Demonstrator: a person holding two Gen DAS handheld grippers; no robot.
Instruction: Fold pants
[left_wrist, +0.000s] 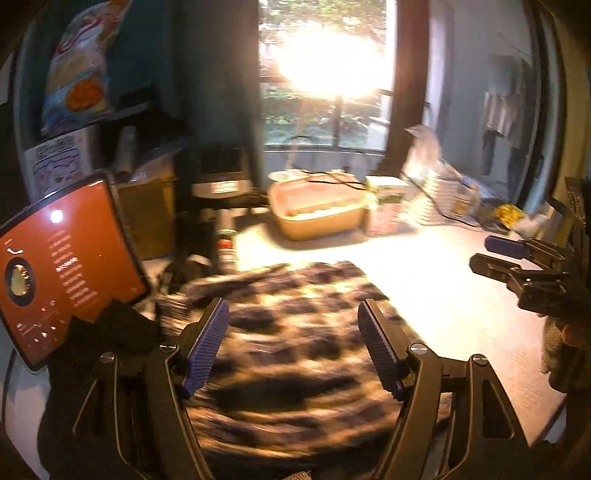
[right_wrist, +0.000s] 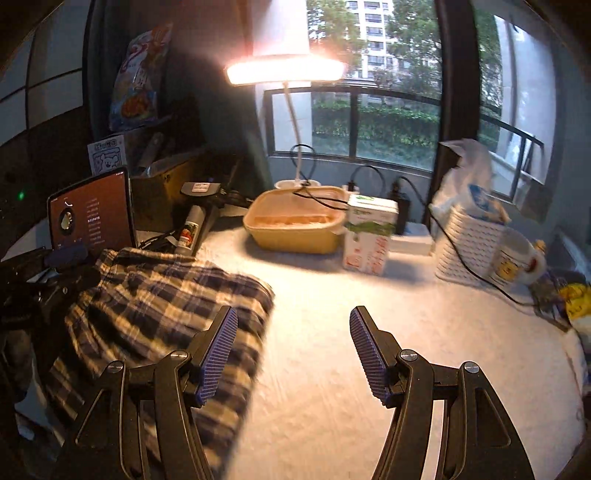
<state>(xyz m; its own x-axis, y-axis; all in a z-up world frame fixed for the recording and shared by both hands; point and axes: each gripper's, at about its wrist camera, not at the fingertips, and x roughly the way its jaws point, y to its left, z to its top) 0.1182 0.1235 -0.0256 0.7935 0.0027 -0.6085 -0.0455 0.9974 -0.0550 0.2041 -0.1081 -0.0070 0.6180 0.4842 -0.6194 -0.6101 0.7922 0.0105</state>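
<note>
The plaid pants (right_wrist: 162, 314) lie bunched on the white worktop (right_wrist: 369, 332), at its left part in the right wrist view, just in front of a tablet (right_wrist: 92, 210) with a red screen.

The left gripper (left_wrist: 293, 347) hangs over the pants, its jaws spread wide with only cloth below them, nothing pinched. In its own view the fabric is blurred and fills the lower middle. The tablet (left_wrist: 62, 273) stands large at the left there. The right gripper (left_wrist: 495, 258) reaches in from the right edge of that view, above bare worktop (left_wrist: 443, 288).

The right gripper (right_wrist: 293, 350) is also released. Its left finger (right_wrist: 218, 354) sits over the pants' right edge and its right finger over bare worktop, nothing between them. This view shows the plaid sharply. It also shows the left gripper (right_wrist: 70, 258) at the far left, over the pants.

Only the right view makes out the lamp (right_wrist: 284, 70) as a lit shade; the left view gives glare there. Both show a beige tub (right_wrist: 295, 221) and a carton (right_wrist: 369, 236) behind the pants. A white basket (right_wrist: 465, 243) and a mug (right_wrist: 517, 258) appear clearly in the right view alone.
</note>
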